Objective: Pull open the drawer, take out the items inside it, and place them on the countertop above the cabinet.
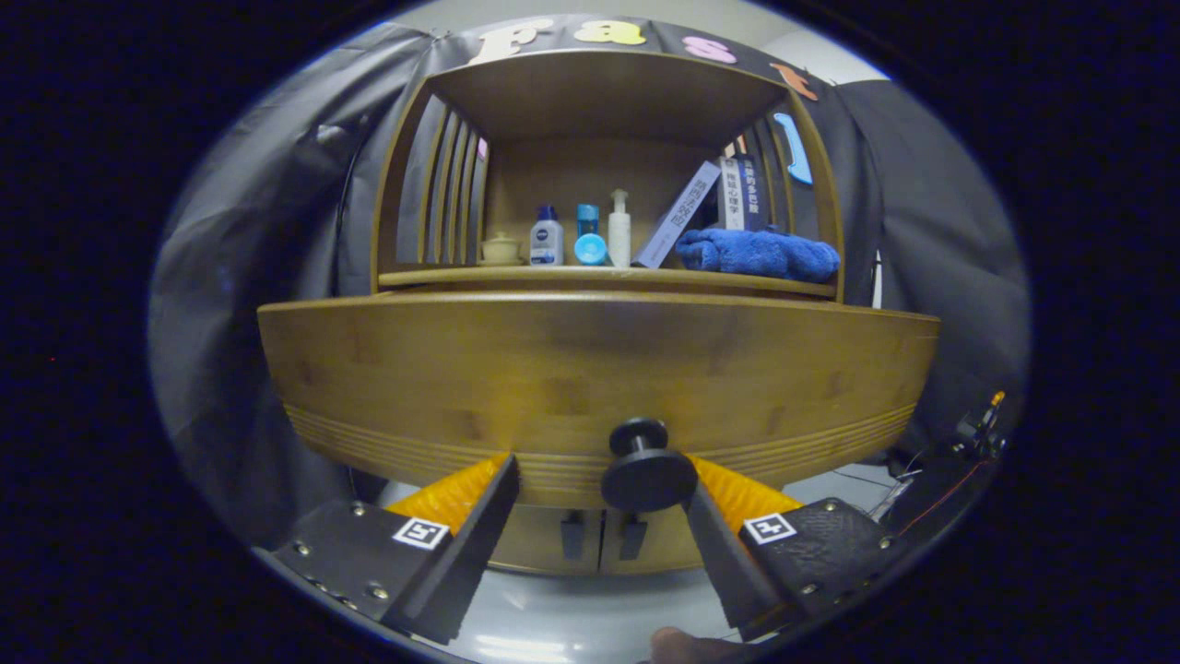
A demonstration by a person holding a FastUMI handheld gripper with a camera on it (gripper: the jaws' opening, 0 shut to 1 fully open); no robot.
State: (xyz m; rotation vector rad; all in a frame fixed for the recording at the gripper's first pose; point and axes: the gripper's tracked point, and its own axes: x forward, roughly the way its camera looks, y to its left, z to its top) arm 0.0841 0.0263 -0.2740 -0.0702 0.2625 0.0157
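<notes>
A wooden drawer front (590, 378) bulges toward me, pulled out from the cabinet. Its round dark knob (645, 468) sits between my fingers, close against the right one and apart from the left. My gripper (599, 484) is open around the knob, with a wide gap on the left side. The countertop (608, 277) runs just above the drawer. What lies inside the drawer is hidden from here.
On the countertop stand a small cream cup (501, 248), three bottles (585, 235), leaning books (728, 198) and a folded blue towel (758, 253). Slatted side walls and a wooden roof enclose that shelf. Two cabinet doors (599, 539) sit below the drawer. Cables lie at the right (968, 443).
</notes>
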